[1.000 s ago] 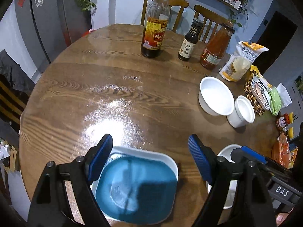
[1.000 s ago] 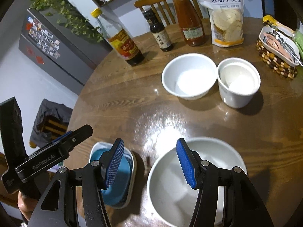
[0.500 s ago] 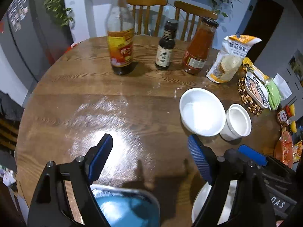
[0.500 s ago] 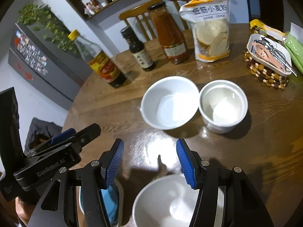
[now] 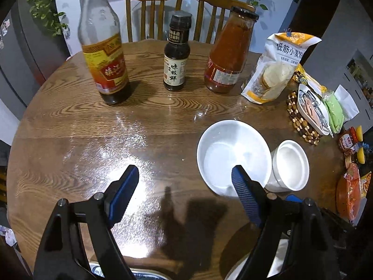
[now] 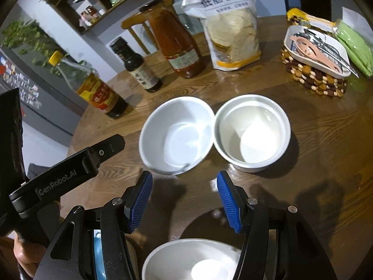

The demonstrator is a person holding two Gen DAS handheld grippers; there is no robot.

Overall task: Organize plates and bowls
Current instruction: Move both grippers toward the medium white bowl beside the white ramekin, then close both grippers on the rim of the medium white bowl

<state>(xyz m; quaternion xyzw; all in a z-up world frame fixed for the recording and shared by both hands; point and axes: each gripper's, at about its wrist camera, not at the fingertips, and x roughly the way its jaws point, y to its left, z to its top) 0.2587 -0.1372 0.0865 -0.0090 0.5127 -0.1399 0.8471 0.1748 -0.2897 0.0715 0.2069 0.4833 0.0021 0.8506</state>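
Note:
A wide white bowl [image 5: 233, 156] and a smaller deep white bowl [image 5: 291, 165] sit side by side, touching, on the round wooden table [image 5: 93, 128]. In the right wrist view the wide bowl [image 6: 177, 135] lies just ahead of my open, empty right gripper [image 6: 184, 200], the deep bowl [image 6: 253, 131] to its right. A white plate [image 6: 193, 261] lies under the right gripper. The blue square plate [image 6: 98, 254] shows as a sliver behind its left finger. My left gripper [image 5: 185, 198] is open and empty, its right fingertip over the wide bowl's near rim.
Along the back stand a vinegar bottle [image 5: 102, 53], a small dark sauce bottle [image 5: 176, 53], an orange sauce jar [image 5: 229, 51] and a flour bag [image 5: 279, 67]. A beaded trivet with a cutlery dish [image 5: 307, 114] and snack packets [image 5: 349, 186] lie right. Two chairs [image 5: 153, 14] stand behind.
Both grippers have moved forward across the table toward the two white bowls. The blue plate and the white plate have slid to the bottom edge of the views. Both grippers stay open.

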